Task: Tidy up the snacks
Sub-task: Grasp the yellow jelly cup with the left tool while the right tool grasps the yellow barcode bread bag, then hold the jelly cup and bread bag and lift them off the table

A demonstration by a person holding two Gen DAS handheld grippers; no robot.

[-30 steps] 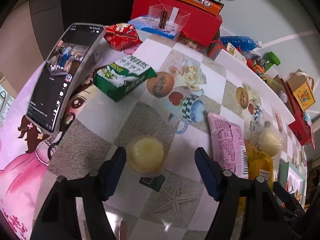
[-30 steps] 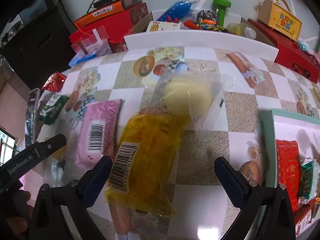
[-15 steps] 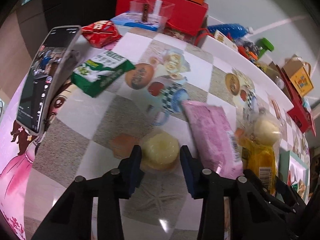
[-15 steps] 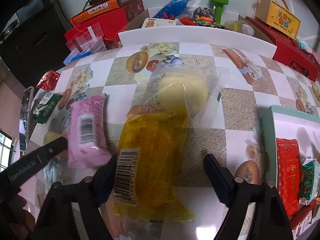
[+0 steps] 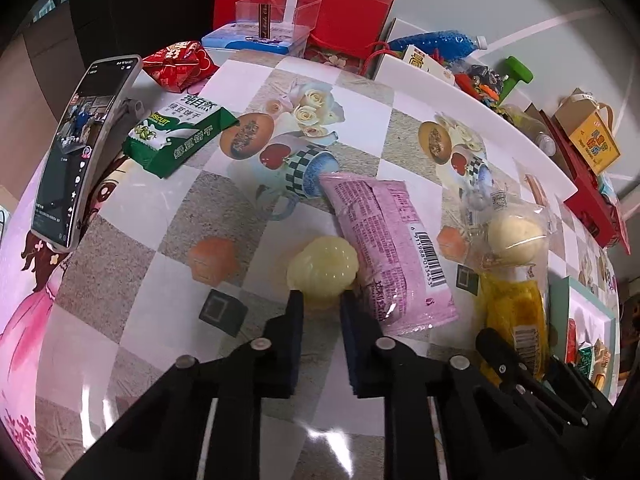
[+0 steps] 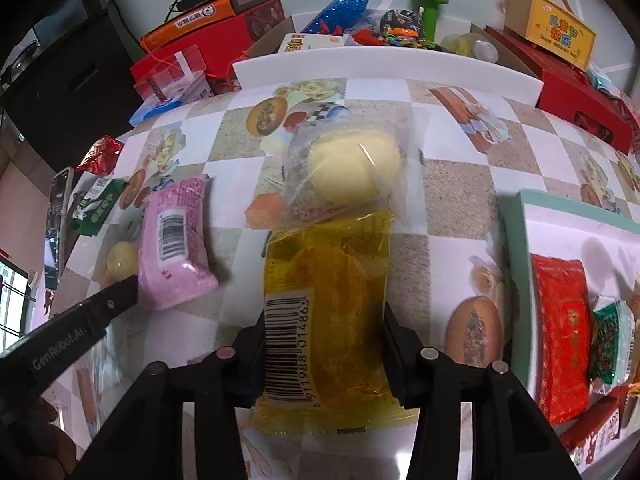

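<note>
My left gripper point(image 5: 322, 300) is shut on a pale yellow jelly cup point(image 5: 324, 270), which sits on the patterned table against a pink packet point(image 5: 384, 248). In the right wrist view my right gripper point(image 6: 324, 332) straddles a yellow packet point(image 6: 324, 300) with a barcode. Its jaws are closing, and both pads touch the packet's long edges. A round bun in a clear bag point(image 6: 352, 164) lies just beyond the yellow packet. The left gripper's finger point(image 6: 100, 312) shows beside the pink packet point(image 6: 174, 240).
A teal-rimmed tray point(image 6: 516, 240) at the right holds a red packet point(image 6: 560, 328) and a green one. A green biscuit packet point(image 5: 176, 136), a propped phone point(image 5: 84, 152) and a red packet point(image 5: 176, 64) lie at the left. Boxes and a bottle crowd the far edge.
The left jaws closed onto the jelly cup and slid it right, up against the pink packet. The right jaws narrowed from wide open until they met the yellow packet.
</note>
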